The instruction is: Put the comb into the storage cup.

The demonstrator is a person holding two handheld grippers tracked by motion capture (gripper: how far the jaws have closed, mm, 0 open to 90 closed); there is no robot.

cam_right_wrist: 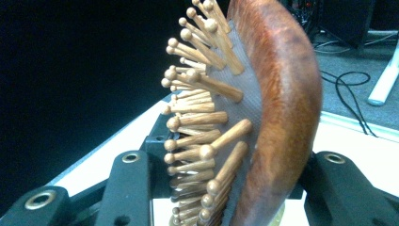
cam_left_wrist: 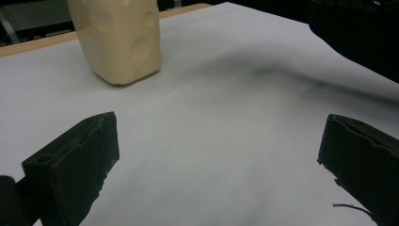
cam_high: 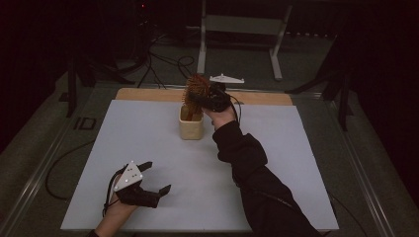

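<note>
So I'm sitting here remote, watching the right gripper [cam_high: 206, 96] holding a wooden hairbrush [cam_high: 193, 92] clamped across its head, jaws squeezing the bristle side and the reddish back; the brush is hanging directly above the cream holder [cam_high: 190, 126], handle end seemingly dipping into the opening, though I can't tell how deep it's sitting. What's worrying me: the grip is resting on those ball-tipped wooden pins [cam_right_wrist: 197, 127], so the brush could be pivoting or slipping between the jaws if the handle is catching the holder's rim; the holder is looking light and narrow, so a sideways nudge might be tipping it over or skating it across the white mat [cam_high: 148, 148]. Letting go too early, the top-heavy head could be toppling the whole thing. The left gripper [cam_high: 154, 178] is idling well in front of the holder with jaws spread wide, bracing nothing; that's leaving the holder free to move.
</note>
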